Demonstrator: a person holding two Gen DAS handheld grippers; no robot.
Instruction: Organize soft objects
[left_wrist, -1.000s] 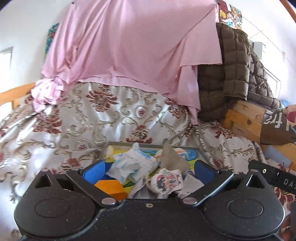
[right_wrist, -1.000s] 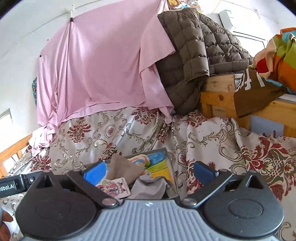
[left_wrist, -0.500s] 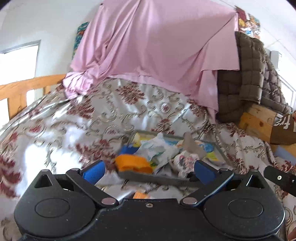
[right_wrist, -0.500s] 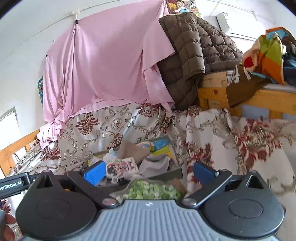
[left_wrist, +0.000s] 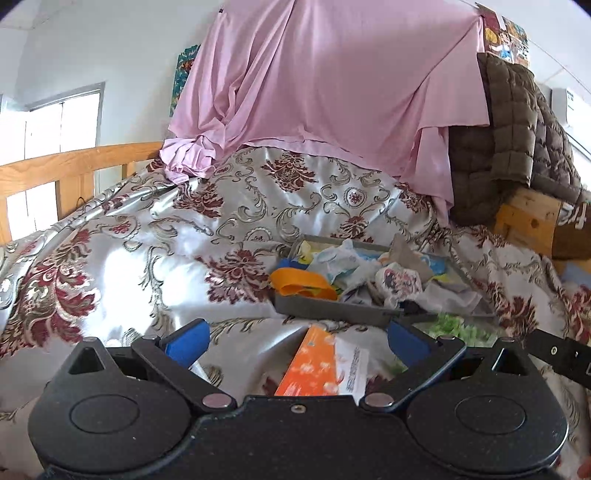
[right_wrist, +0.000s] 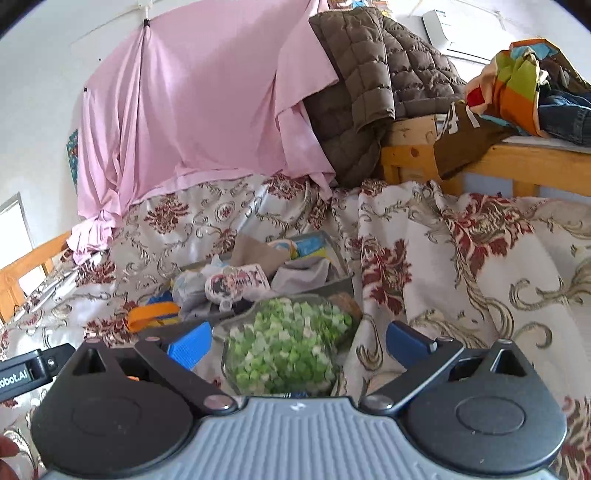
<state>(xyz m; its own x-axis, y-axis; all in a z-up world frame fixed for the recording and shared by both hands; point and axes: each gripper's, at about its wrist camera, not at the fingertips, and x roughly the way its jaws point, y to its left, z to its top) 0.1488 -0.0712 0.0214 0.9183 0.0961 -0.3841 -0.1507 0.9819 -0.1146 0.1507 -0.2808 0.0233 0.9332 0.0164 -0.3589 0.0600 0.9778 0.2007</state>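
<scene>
Green and orange now sit in front of my two grippers, because I've pulled both back from the tray.

A second ago both wrist views were right over the grey tray (left_wrist: 332, 312); now it lies further off on the floral bedspread (left_wrist: 155, 236), still heaped with the small cloths, the printed sock (left_wrist: 400, 282) and the orange band (left_wrist: 301, 284). My left gripper (left_wrist: 295, 338) is spread wide and holds nothing, with an orange and white packet (left_wrist: 321, 369) newly in view on the bed between its blue pads. My right gripper (right_wrist: 295, 341) is just as wide and empty, framing a clear bag of green pieces (right_wrist: 288, 345) just short of the tray's near wall. I read this as retreat done, next pick lined up: either soft pack, then back into the tray.
</scene>
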